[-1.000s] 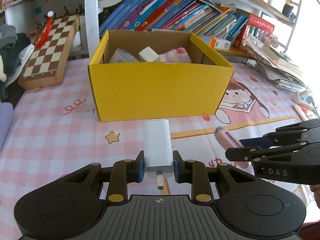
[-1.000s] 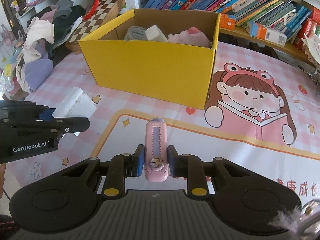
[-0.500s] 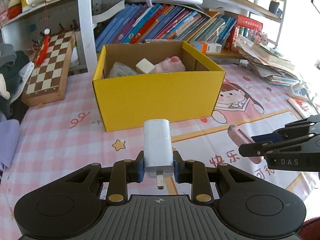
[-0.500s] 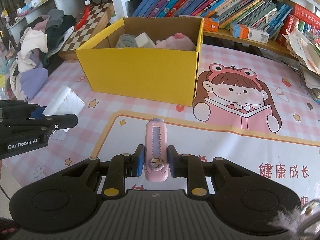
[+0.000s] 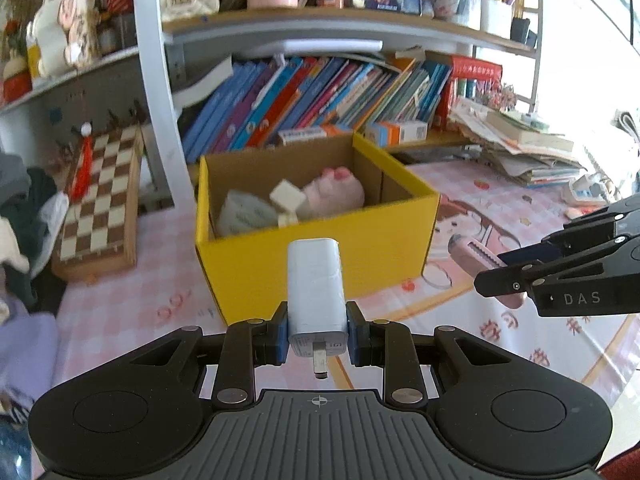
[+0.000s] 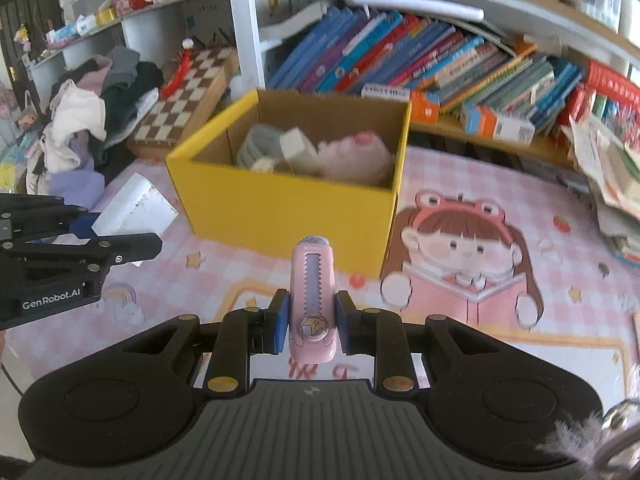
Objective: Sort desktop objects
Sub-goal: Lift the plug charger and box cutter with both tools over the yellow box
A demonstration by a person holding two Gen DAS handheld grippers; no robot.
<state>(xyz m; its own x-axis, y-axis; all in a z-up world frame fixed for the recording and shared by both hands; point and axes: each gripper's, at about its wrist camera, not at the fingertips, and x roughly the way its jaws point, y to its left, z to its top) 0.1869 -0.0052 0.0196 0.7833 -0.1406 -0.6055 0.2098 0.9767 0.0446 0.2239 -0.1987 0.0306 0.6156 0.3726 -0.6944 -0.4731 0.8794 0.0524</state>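
Both grippers raised; yellow box (image 5: 320,264) on pink checked cloth (image 5: 132,300), bookshelf (image 5: 320,96) behind.

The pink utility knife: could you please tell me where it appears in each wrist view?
Left wrist view: pink utility knife at right of centre, held by the right tool.
Right wrist view: bottom centre, clamped upright between the pads.
Shared landmark: yellow box beyond it.

Ahead of me a pink checked tablecloth (image 6: 472,184) covers the table. Behind it, shelves (image 5: 360,20) carry leaning books (image 5: 304,100), mugs and plush toys. A chessboard (image 5: 100,196) leans at the left beside heaped clothes (image 6: 92,120). Daylight comes from the right.
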